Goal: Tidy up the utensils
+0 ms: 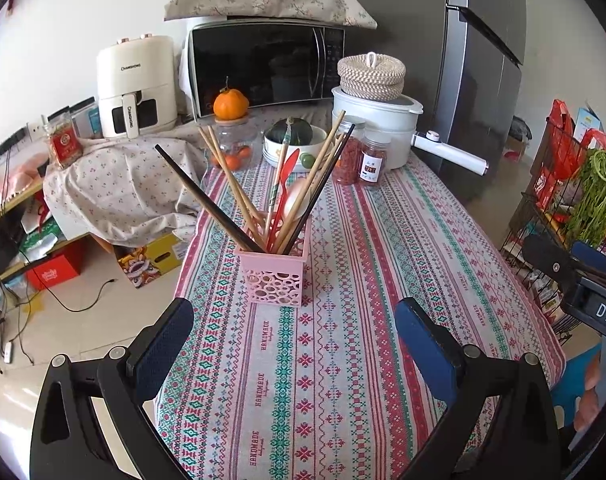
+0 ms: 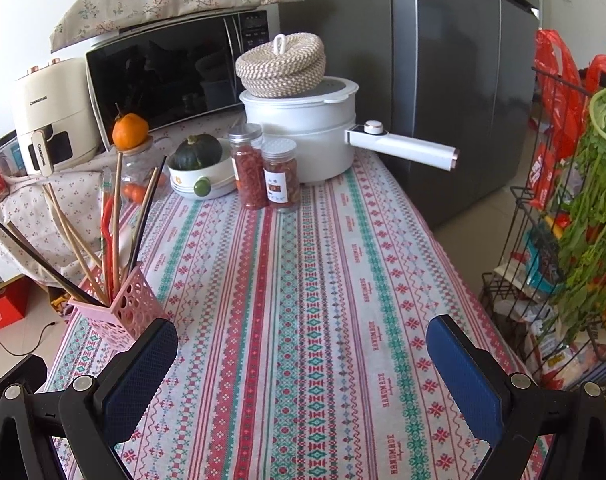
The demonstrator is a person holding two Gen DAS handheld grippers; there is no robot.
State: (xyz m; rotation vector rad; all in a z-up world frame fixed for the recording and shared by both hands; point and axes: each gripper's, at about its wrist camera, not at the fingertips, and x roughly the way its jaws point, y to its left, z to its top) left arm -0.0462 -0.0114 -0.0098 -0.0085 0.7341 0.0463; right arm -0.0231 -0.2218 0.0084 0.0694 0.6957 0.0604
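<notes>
Both pairs of fingers stand wide apart and hold nothing: the left gripper hangs over the near part of the tablecloth, and the right gripper does the same further to the right, with only patterned cloth between its blue pads. Just ahead of the left gripper stands the pink holder, a small plastic basket with round holes, upright on the cloth. Out of it the chopsticks fan in several directions, some pale wood and some dark, together with a red spoon. I judge these things to be light, thin and stiff, and the smooth sticks may slip or turn between the pads, so a hold near the middle of a stick, above the rim, seems safest. I think the holder is also light and could tip if a stick is pulled sideways. Behind it stand two jars and a white pot.
</notes>
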